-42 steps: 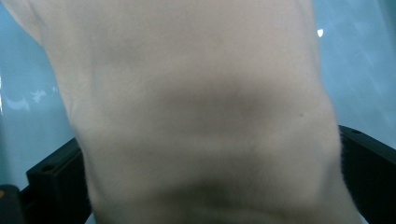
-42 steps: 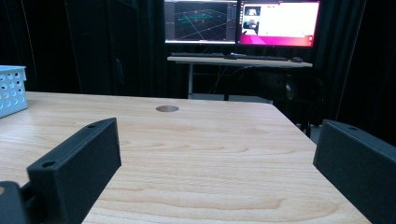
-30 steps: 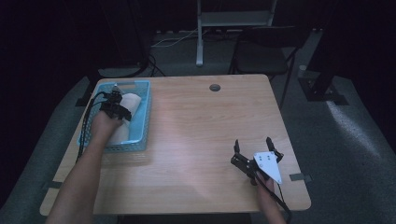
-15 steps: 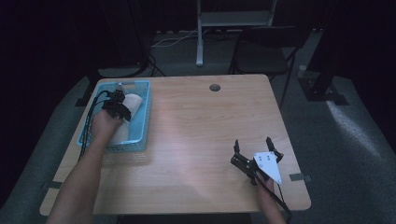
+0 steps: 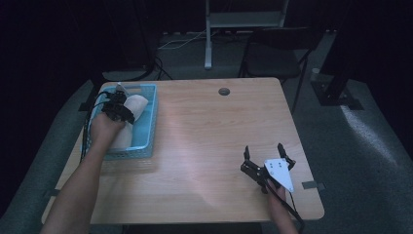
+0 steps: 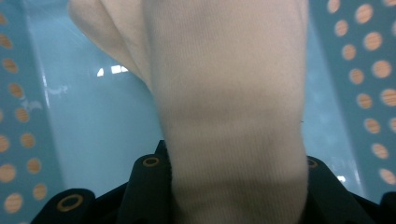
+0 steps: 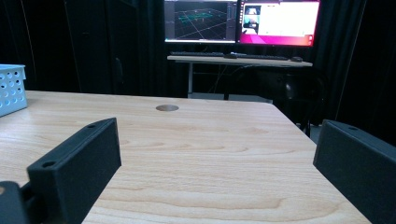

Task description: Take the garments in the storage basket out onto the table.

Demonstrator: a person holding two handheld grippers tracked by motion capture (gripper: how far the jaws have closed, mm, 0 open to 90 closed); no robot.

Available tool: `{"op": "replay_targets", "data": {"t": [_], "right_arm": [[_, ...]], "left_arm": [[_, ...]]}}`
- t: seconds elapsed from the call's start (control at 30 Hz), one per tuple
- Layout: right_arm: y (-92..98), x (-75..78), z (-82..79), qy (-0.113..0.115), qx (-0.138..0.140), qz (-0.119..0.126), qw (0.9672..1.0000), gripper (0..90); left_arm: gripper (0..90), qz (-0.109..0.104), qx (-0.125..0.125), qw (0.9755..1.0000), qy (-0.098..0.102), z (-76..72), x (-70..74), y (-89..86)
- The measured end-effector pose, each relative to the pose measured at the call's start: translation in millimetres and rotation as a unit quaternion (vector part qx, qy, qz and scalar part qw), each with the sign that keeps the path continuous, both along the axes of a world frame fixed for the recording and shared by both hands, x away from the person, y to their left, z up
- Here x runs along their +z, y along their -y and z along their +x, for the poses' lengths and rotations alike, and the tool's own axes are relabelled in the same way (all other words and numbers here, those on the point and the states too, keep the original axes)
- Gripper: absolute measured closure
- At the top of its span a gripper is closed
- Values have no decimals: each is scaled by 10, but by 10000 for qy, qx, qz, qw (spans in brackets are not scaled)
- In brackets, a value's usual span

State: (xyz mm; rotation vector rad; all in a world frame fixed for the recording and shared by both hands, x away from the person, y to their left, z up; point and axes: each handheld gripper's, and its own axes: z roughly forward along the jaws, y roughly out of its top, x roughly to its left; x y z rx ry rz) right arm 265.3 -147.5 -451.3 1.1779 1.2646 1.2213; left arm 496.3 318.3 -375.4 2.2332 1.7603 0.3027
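At the left edge of the pale wooden counter (image 5: 204,141), a person's left hand holds the left gripper (image 5: 117,105) down inside a light blue perforated plastic basket (image 5: 150,117). Its black jaws have just been closing and now pinch a cream-coloured ribbed knit cloth, soft and folded (image 6: 224,116), which bulges up between them in the left gripper view and hides the fingertips. The cloth lies in the basket, against the smooth blue floor, with the hole-dotted walls rising on both sides. From above, part of the same cream cloth (image 5: 136,105) shows just beside the gripper, toward the basket's far right corner.

Well apart, near the counter's front right corner, the right hand holds the right gripper (image 5: 265,158) low over bare wood. Its two black jaws stand wide apart with nothing between them, pointing across the counter toward a small round dark grommet (image 7: 167,108) and a desk with lit monitors (image 7: 240,21) beyond.
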Motion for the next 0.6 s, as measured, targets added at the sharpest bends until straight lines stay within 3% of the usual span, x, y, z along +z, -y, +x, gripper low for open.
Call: {"op": "replay_targets", "data": {"t": [0.17, 0.33, 0.6], "right_arm": [[-1, 0, 0, -4, 5, -4, 10000, 1], [-2, 0, -1, -3, -15, 0, 10000, 1], [-5, 1, 1, -9, -17, -2, 10000, 1]], "left_arm": [[644, -241, 51, 9997, 72, -56, 121, -31], [644, -238, 75, 9996, 131, -107, 217, -37], [644, -571, 100, 9980, 235, -164, 347, -94]]}}
